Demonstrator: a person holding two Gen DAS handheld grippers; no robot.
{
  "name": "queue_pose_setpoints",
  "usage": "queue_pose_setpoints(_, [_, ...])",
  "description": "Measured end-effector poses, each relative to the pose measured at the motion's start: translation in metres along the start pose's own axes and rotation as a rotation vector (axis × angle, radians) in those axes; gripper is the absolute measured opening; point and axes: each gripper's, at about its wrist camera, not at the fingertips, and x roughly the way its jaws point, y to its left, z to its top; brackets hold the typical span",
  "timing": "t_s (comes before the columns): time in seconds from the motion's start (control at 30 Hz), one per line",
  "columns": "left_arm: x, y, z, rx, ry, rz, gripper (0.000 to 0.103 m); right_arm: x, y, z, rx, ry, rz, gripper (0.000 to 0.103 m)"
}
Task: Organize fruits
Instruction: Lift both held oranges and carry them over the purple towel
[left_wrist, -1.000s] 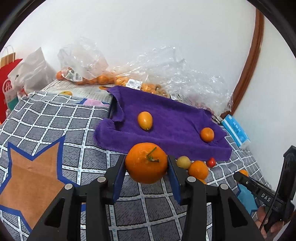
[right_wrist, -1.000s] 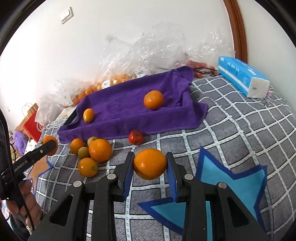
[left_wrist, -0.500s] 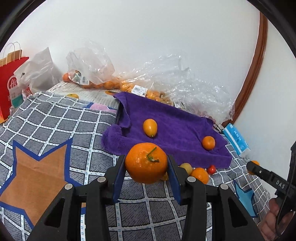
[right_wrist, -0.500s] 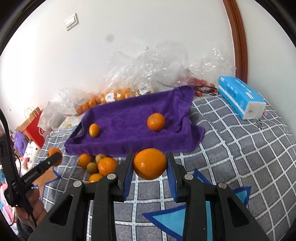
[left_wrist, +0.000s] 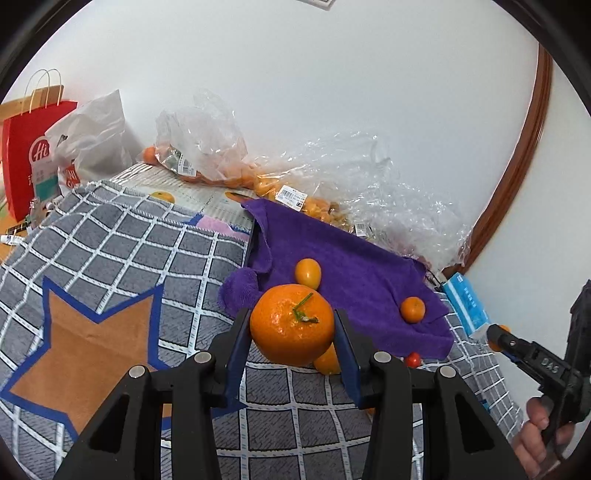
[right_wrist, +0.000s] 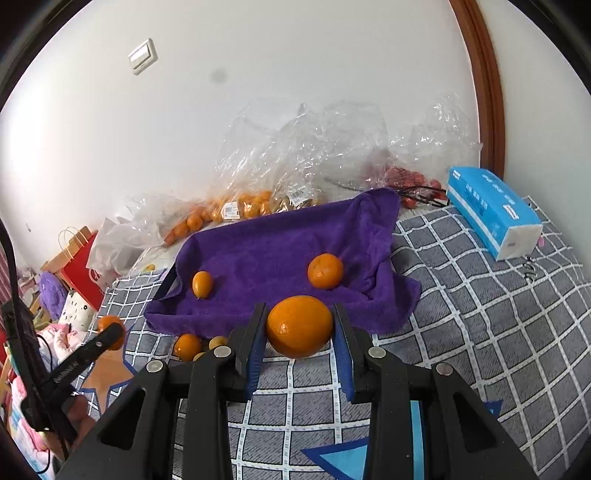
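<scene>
My left gripper (left_wrist: 291, 328) is shut on a large orange with a green stem (left_wrist: 291, 323), held above the checked blanket short of the purple towel (left_wrist: 351, 266). My right gripper (right_wrist: 299, 328) is shut on a smooth orange (right_wrist: 299, 325), held near the towel's (right_wrist: 266, 251) front edge. On the towel lie a small oval kumquat (left_wrist: 307, 272) (right_wrist: 202, 283) and a small mandarin (left_wrist: 412, 309) (right_wrist: 325, 270). Loose small fruits (right_wrist: 187, 346) and a red cherry tomato (left_wrist: 412, 359) lie on the blanket before the towel.
Clear plastic bags of oranges (left_wrist: 236, 177) (right_wrist: 251, 206) line the wall behind the towel. A blue tissue box (right_wrist: 493, 210) sits at the right. A red paper bag (left_wrist: 26, 147) and white bags stand at the left. The checked blanket (left_wrist: 122, 258) covers the surface.
Both grippers have risen and pulled back with their oranges held; the towel and loose fruits now sit lower and farther in both views.
</scene>
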Motion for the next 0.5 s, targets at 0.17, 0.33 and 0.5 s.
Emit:
queue_pose_setpoints(0.17, [-0.013, -0.009, 0.021, 0.038, -0.023, 0.029, 0.041, -0.002, 0.001, 0.009, 0.001, -0.014, 0.004, 0.034])
queue_pose_setpoints(0.33, [-0.013, -0.016, 0.041, 0.051, -0.03, 0.032, 0.041, 0.0, 0.002, 0.02, 0.001, -0.031, 0.005, 0.034])
queue_pose_setpoints(0.5, [-0.007, -0.022, 0.054, 0.067, -0.04, 0.039, 0.041, 0.001, 0.006, 0.033, -0.014, -0.05, 0.002, 0.034])
